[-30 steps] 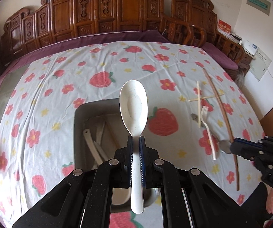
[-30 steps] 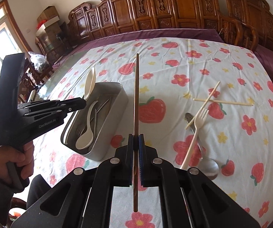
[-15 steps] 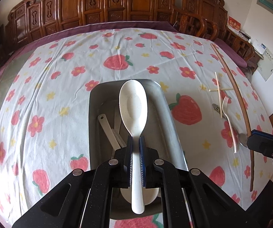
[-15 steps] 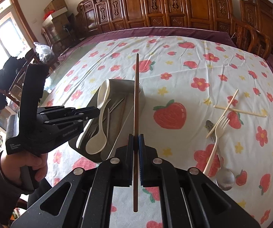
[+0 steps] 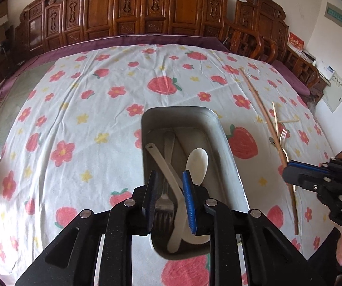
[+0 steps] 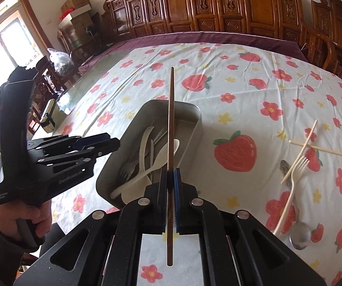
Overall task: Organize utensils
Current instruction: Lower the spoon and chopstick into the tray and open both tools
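so, near to far, scene by label:
left tool (image 5: 169, 202): right over the near end of the tray, jaws opening, nothing pinched between the blue pads; only utensils lying lower down in the tray show through the gap.
white spoon (image 5: 195, 166): lying loose inside the tray, bowl toward the far end, beside a pale ladle handle and a metal fork.
right tool (image 6: 169, 200): clamped tight on a brown chopstick (image 6: 170, 143), which runs straight out along the jaws, its far part over the tray.
tray (image 6: 132, 128): grey metal box on the counter (image 6: 230, 90), on the strawberry cloth, already holding several pale and metal utensils.
left on the cloth: a pale fork (image 6: 292, 186) lying over a metal spoon (image 6: 299, 236), and two light chopsticks (image 6: 313, 143) crossed beyond them, well apart from the tray.
risk, chopstick: it looks about as long as the tray, so let go at a slant it could catch the far rim and roll out onto the cloth.
risk, tools: both crowd the same tray; a sideways swing of the long stick could knock the left tool.
risk, pile: dropping it across the heap could leave it propped up instead of flat.
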`<state>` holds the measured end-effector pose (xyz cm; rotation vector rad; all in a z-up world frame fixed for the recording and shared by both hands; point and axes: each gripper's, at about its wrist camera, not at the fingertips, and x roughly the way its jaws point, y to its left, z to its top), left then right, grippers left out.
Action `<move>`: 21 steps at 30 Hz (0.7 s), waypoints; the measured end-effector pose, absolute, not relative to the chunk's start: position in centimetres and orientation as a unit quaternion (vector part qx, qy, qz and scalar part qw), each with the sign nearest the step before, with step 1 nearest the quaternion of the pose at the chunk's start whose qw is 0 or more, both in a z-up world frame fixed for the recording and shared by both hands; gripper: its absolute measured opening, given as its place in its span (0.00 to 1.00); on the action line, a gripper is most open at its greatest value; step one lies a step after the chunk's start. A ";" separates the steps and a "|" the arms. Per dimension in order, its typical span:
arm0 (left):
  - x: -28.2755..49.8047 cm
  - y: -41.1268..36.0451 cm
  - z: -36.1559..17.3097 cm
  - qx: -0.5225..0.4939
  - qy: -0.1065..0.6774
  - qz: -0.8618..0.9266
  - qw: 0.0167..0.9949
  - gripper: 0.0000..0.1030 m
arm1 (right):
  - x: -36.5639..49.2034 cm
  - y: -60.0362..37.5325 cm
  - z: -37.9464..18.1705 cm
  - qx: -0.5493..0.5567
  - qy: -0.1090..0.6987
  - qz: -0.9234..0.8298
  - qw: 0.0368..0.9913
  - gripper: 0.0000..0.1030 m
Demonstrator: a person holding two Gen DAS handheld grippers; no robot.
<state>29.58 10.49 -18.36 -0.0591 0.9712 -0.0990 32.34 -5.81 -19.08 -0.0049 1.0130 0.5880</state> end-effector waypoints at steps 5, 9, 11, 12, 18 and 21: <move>28.6 12.2 -17.7 -0.029 0.456 -0.035 0.889 0.26 | 33.3 -3.6 -20.1 0.010 0.487 0.286 0.825 0.06; 27.7 13.3 -17.1 -0.029 0.450 -0.029 0.892 0.27 | 34.2 -2.0 -21.0 0.020 0.492 0.288 0.821 0.06; 27.3 13.6 -16.7 -0.028 0.445 -0.029 0.895 0.31 | 34.9 -1.4 -21.6 0.031 0.495 0.288 0.819 0.06; 27.1 13.7 -16.4 -0.026 0.441 -0.028 0.897 0.33 | 35.1 -1.2 -21.7 0.034 0.498 0.288 0.818 0.06; 26.1 14.6 -15.0 -0.030 0.425 -0.023 0.905 0.37 | 36.4 0.8 -23.4 0.027 0.509 0.288 0.811 0.06; 26.0 15.0 -14.9 -0.032 0.424 -0.021 0.905 0.37 | 36.3 1.3 -23.9 0.010 0.497 0.284 0.820 0.06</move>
